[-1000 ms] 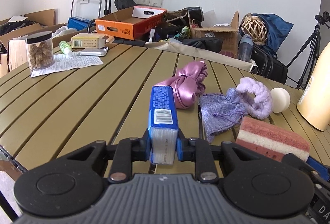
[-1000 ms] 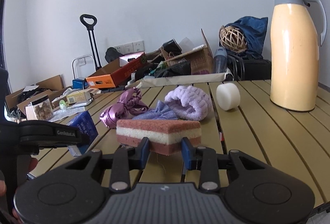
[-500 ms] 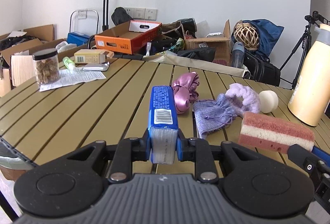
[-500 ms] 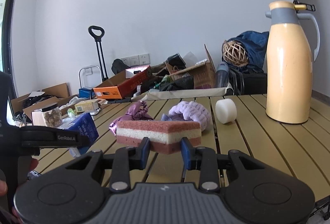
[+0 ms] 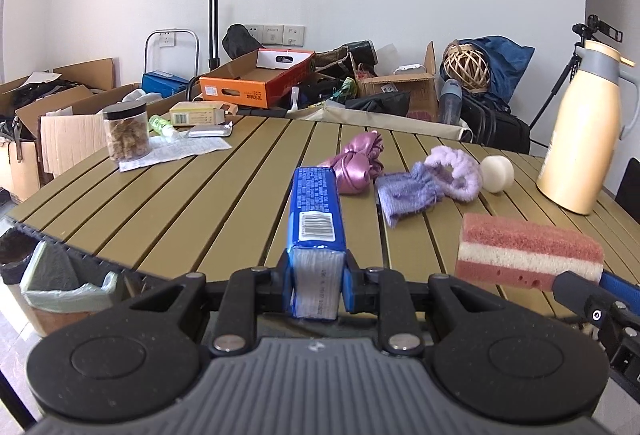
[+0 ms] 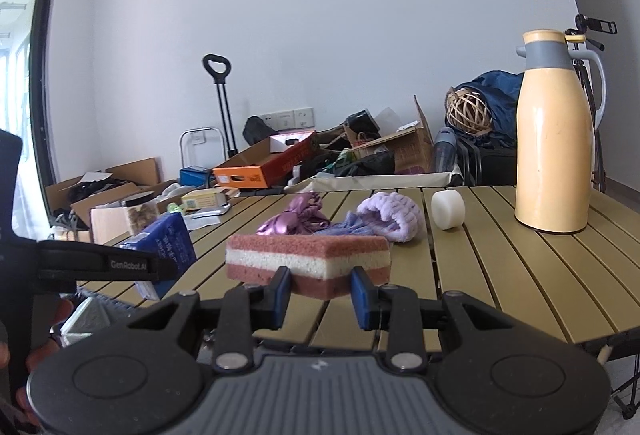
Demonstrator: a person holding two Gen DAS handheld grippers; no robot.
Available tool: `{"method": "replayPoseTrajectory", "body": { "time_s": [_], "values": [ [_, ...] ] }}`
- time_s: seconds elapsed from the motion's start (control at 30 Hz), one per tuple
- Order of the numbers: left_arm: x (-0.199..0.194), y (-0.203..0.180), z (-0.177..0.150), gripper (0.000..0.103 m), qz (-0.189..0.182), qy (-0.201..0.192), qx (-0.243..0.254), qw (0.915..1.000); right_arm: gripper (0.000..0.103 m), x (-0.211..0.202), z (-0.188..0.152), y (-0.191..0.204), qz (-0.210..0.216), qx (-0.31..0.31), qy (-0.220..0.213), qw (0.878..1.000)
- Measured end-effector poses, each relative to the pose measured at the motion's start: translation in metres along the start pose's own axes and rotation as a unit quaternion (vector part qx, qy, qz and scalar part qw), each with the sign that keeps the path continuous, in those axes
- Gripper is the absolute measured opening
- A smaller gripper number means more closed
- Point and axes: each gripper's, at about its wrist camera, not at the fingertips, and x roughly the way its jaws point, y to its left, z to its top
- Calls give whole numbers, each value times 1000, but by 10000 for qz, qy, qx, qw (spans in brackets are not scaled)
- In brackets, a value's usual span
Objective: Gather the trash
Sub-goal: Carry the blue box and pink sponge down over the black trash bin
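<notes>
My left gripper is shut on a blue tissue pack, held level above the near edge of the slatted table. The pack also shows in the right wrist view. My right gripper is shut on a pink-and-white layered sponge, held off the table; the sponge shows at the right of the left wrist view. A bin lined with a green bag stands on the floor below the table's left edge.
On the table lie a pink satin cloth, a purple pouch, a lilac headband, a white puck, a yellow thermos, a jar on paper. Boxes and bags crowd the floor behind.
Both grippers have pulled back toward the table's near edge and lifted, each still holding its item. The bin has come into the left wrist view.
</notes>
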Motion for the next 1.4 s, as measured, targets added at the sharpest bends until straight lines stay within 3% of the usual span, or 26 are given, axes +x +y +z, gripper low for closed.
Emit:
{"method": "replayPoseTrajectory", "body": {
  "time_s": [0.27, 0.67, 1.4],
  "values": [
    [-47, 10, -23, 23, -32, -2, 105, 9999, 31, -41, -16, 9, 35, -88, 201, 9998],
    [-85, 18, -64, 23, -126, 194, 324, 9992, 31, -72, -54, 12, 5, -99, 666, 9977],
    [-77, 19, -130, 23, -139, 1112, 572, 9921, 31, -84, -104, 7, -30, -15, 1392, 9903]
  ]
}}
